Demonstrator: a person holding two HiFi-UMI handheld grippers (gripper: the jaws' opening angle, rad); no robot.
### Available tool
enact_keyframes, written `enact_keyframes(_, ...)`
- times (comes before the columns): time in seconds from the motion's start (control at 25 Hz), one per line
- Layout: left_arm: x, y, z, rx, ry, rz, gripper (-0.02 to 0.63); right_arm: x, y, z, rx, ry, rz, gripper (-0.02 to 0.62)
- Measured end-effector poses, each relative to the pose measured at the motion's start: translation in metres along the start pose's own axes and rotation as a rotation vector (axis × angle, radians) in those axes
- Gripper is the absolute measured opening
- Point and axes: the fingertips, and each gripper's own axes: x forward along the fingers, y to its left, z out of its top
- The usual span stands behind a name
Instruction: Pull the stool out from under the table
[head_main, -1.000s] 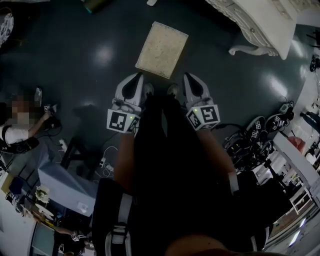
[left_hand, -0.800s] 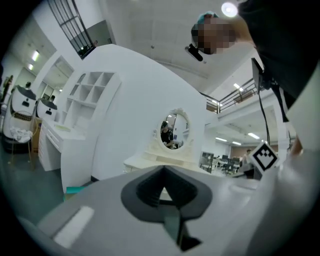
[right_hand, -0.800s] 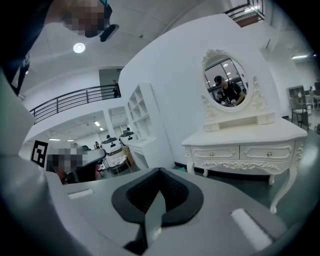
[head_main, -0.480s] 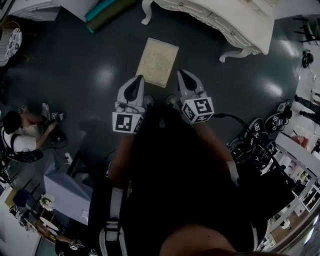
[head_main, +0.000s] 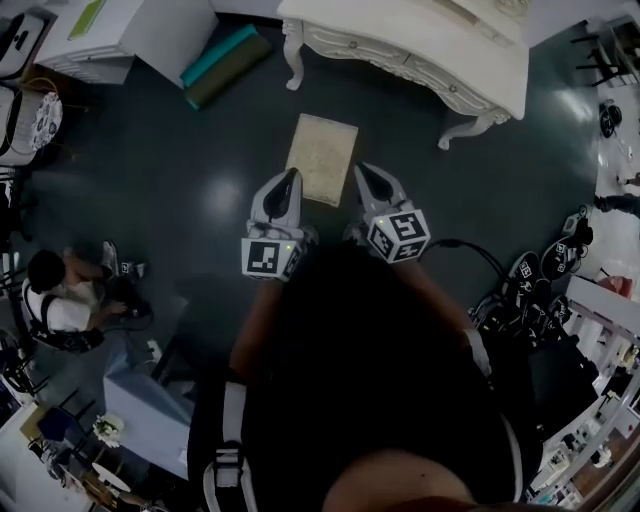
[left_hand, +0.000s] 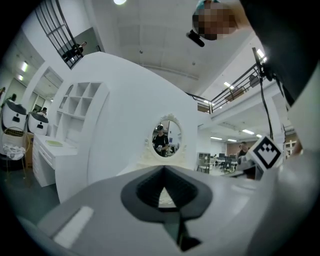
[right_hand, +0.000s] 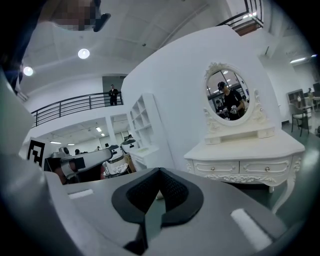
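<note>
Seen from above, the stool (head_main: 322, 158) shows only its square seat; its legs are hidden beneath. The white bench (head_main: 420, 45) is cut off at the far edge. The person's dark clothing (head_main: 370, 370) hides the near floor (head_main: 200, 180).

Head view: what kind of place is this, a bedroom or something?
Probably a big hall staged like a bedroom: a white dressing table with an oval mirror, an upstairs balcony railing, and loose cables.
</note>
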Motion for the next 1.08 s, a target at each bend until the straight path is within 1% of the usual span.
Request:
enact_keyframes(0.2, 0.004, -0.003, 0.003, -0.011, 0.006, 0.002, 0.006, -0.004, 0.001, 0.000, -0.012, 0.009, 0.015, -0.003)
enact_keyframes(0.48, 0.005, -0.007, 0.003, -0.003, 0.003, -0.007, 0.006, -0.008, -0.002, 0.008, 0.005, -0.022, 0.005, -0.003)
enact_keyframes(0.72, 0.001, -0.007, 0.003, -0.024, 0.003, -0.005, 0.006, -0.008, 0.001, 0.009, -0.003, -0.020, 0.002, -0.003)
enact_keyframes(0.88, 0.002, -0.008, 0.008, -0.009, -0.001, -0.012, 0.006, -0.007, 0.000, 0.009, -0.001, -0.019, 0.001, -0.003)
enact_keyframes(1.08, 0.000, -0.006, 0.006, -0.029, -0.014, -0.007, 0.005, -0.006, 0.000, 0.011, -0.002, -0.026, 0.001, -0.003)
